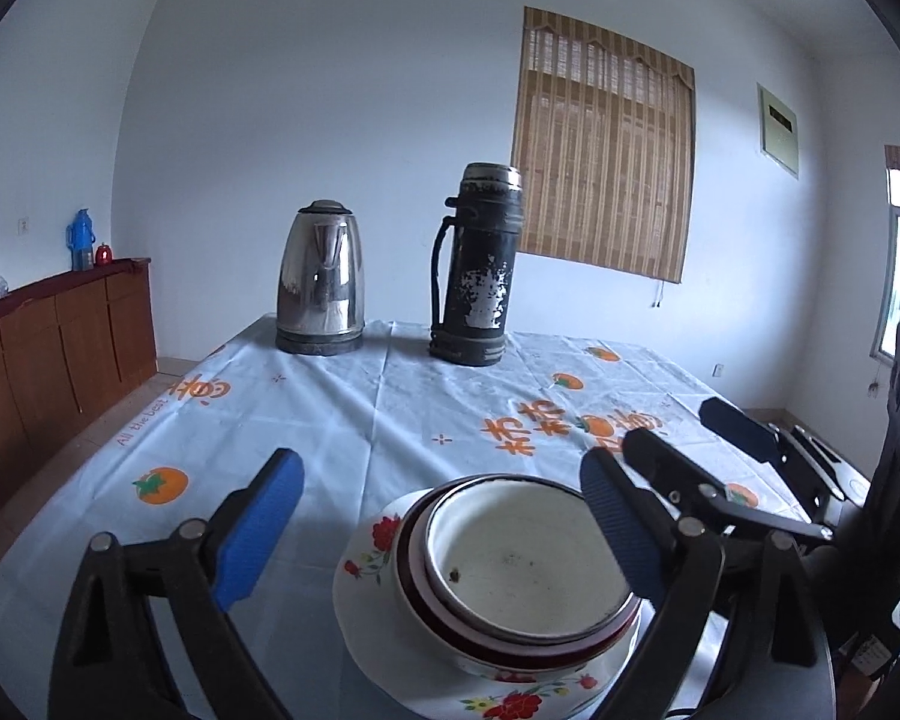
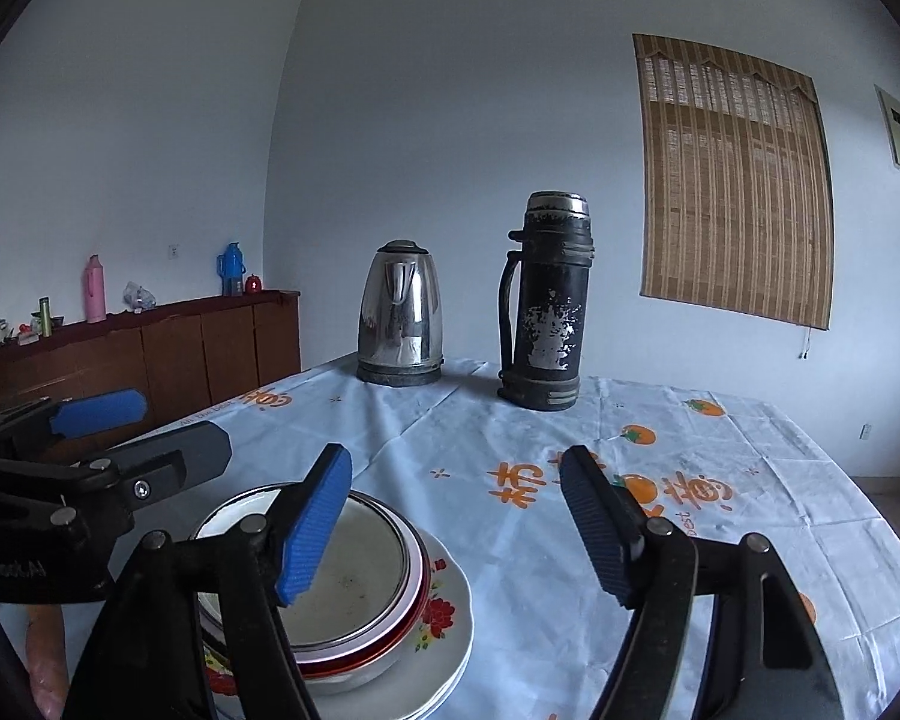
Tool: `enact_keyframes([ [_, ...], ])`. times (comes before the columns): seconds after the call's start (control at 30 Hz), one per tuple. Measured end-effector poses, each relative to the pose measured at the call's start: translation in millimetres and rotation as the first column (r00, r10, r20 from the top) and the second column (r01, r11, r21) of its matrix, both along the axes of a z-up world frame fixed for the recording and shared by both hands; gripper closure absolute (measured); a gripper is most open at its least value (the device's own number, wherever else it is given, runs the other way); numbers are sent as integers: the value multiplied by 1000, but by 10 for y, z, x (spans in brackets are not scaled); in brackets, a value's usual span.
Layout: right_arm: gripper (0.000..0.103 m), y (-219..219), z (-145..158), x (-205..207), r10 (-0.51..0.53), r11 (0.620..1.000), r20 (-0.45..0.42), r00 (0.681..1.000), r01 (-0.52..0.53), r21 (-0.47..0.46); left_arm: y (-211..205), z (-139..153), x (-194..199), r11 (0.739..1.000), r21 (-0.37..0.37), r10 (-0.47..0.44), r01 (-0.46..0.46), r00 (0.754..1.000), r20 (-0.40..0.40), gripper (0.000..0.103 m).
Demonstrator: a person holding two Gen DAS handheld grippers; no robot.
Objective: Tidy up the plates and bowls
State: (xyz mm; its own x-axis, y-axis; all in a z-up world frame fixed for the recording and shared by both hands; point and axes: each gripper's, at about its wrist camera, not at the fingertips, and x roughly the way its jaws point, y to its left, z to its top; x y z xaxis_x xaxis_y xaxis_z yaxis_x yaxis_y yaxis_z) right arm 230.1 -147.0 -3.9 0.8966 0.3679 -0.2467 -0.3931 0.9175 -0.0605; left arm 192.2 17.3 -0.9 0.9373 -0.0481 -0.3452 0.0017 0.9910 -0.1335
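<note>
A stack of bowls (image 1: 528, 570), a white metal-rimmed one nested in red-rimmed ones, sits on a floral plate (image 1: 378, 546) on the table. My left gripper (image 1: 444, 516) is open and empty, its blue pads either side of the stack and above it. In the right wrist view the bowl stack (image 2: 354, 576) and the stacked floral plates (image 2: 450, 618) lie at lower left. My right gripper (image 2: 456, 522) is open and empty, to the right of the stack. The left gripper (image 2: 114, 438) shows at left there; the right gripper (image 1: 690, 450) shows at right in the left view.
A steel kettle (image 1: 321, 279) and a worn black thermos (image 1: 480, 267) stand at the table's far end. The table has a pale blue cloth (image 1: 390, 420) with orange prints. A wooden sideboard (image 2: 150, 354) with bottles lines the left wall.
</note>
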Motion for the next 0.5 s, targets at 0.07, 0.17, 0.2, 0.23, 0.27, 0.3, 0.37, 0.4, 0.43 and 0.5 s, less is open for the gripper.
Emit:
enact_keyframes([
  [0.07, 29, -52, -19, 20, -5, 999, -3, 1000, 5, 33, 9, -32, 6, 1000, 3, 22, -22, 1000, 0, 8],
  [0.17, 28, -133, -60, 111, -15, 998, -40, 999, 17, 69, 20, -63, 12, 999, -3, 40, -40, 999, -12, 8],
  [0.2, 28, -152, -74, 143, -25, 997, -58, 998, 29, 71, 22, -70, 14, 999, -5, 43, -43, 999, -14, 8],
  [0.23, 28, -166, -83, 181, -39, 996, -82, 996, 45, 72, 18, -69, 12, 999, -3, 50, -50, 999, -14, 8],
  [0.27, 28, -187, -93, 209, -47, 995, -100, 994, 55, 80, 12, -66, 1, 998, 0, 59, -59, 998, -7, 8],
  [0.3, 28, -211, -103, 221, -49, 994, -110, 993, 59, 88, 8, -62, -8, 998, 0, 64, -64, 998, -2, 8],
  [0.37, 28, -240, -115, 223, -69, 993, -112, 991, 79, 83, 0, -62, -25, 997, 5, 73, -73, 997, 12, 8],
  [0.4, 28, -251, -116, 209, -76, 993, -104, 992, 85, 80, -1, -62, -37, 997, 11, 78, -78, 997, 25, 7],
  [0.43, 28, -265, -121, 195, -78, 993, -95, 992, 86, 79, 3, -63, -51, 996, 17, 84, -85, 996, 42, 6],
  [0.5, 28, -285, -119, 158, -92, 992, -73, 993, 98, 79, 27, -73, -56, 994, 23, 104, -106, 993, 60, 6],
])
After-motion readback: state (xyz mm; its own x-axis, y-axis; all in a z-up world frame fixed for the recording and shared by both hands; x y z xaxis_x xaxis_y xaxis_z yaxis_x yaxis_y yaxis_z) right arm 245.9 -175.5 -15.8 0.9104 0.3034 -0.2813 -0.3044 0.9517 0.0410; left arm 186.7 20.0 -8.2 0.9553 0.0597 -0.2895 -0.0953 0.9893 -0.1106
